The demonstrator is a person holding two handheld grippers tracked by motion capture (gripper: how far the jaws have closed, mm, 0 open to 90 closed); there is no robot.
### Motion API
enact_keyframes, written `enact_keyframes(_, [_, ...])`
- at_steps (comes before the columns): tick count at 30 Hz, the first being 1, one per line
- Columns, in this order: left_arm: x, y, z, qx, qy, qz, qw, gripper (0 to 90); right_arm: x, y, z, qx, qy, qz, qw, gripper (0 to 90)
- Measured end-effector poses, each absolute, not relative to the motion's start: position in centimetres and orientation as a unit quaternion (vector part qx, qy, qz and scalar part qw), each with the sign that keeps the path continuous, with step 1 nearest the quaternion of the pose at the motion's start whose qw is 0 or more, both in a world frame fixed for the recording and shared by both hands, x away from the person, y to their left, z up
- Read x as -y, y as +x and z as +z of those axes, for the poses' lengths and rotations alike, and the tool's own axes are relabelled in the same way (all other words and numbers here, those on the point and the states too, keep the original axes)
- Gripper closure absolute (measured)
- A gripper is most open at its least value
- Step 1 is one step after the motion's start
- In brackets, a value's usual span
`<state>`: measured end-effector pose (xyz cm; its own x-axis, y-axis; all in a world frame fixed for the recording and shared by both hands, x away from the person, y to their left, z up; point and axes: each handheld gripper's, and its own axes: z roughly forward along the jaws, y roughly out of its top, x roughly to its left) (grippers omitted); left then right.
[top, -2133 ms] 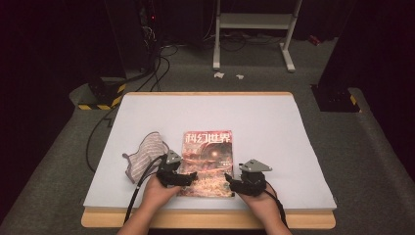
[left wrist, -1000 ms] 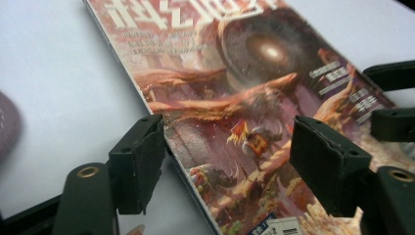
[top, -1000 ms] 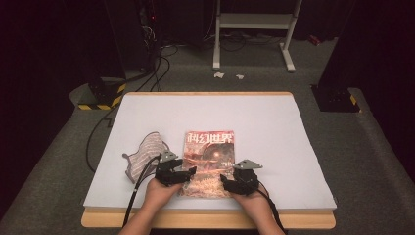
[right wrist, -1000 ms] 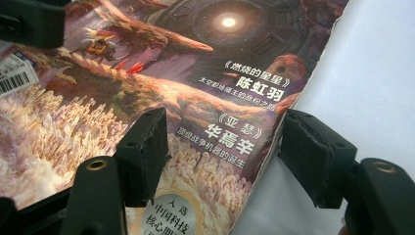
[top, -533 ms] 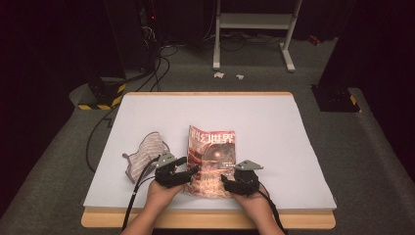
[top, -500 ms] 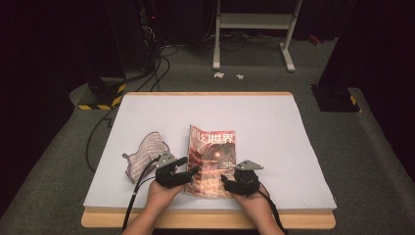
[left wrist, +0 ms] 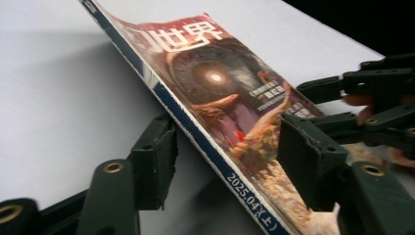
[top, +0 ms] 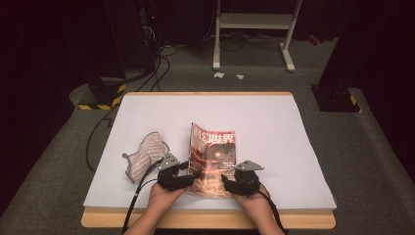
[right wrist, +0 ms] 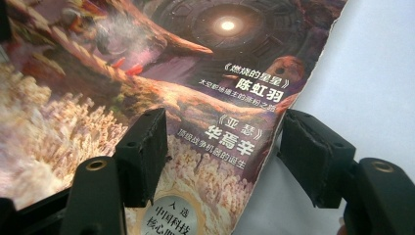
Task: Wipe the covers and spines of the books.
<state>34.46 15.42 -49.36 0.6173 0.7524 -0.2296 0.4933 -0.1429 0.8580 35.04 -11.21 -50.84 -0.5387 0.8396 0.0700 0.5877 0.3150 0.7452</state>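
Magazine (top: 214,156): found near the front middle of the white table (top: 274,117), its spine edge raised off the surface while the opposite edge is kept low, so the cover is seen tilted; a date is printed along the spine in the left gripper view (left wrist: 215,98).
Left gripper (top: 193,175): placed at the raised spine corner, about 7 o'clock of the magazine. In its own view the jaws have just been closing, with the spine between them; a gap is seen at both pads, so nothing is pinched yet.
Right gripper (top: 225,179): set at 5 o'clock of the magazine; its jaws are spread across the cover's lower right corner (right wrist: 230,132), one pad over the cover, the other outside the edge. Whether the pads press cannot be told.
Striped cloth (top: 145,154): crumpled at 9 o'clock of the magazine, just beside the left gripper, apart from the pages.
Floor: cables (top: 161,63) and a white stand (top: 254,24) are seen at 12 o'clock, beyond the table.
Obstruction: the magazine's near edge is covered in the high view by both grippers.
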Motion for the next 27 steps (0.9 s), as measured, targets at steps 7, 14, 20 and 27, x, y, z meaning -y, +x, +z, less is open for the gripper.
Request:
enact_keyframes(7, [-15.7, 33.9, -48.5, -0.408, 0.744, 0.152, 0.507, 40.4, 11.2, 35.0, -50.9, -0.792, 0.452, 0.375, 0.167, 33.9])
enact_keyframes(14, [-16.1, 33.5, -48.6, -0.405, 0.746, 0.152, 0.507, 40.6, 11.3, 35.0, -50.8, -0.792, 0.449, 0.376, 0.170, 33.6])
enact_keyframes(20, [-16.7, 33.3, -48.5, -0.395, 0.738, 0.150, 0.525, 45.1, 11.3, 34.7, -50.8, -0.797, 0.434, 0.382, 0.176, 35.9])
enact_keyframes(27, [-16.5, 34.0, -49.4, -0.424, 0.759, 0.175, 0.462, 44.3, 11.2, 34.7, -50.8, -0.799, 0.431, 0.381, 0.177, 36.7])
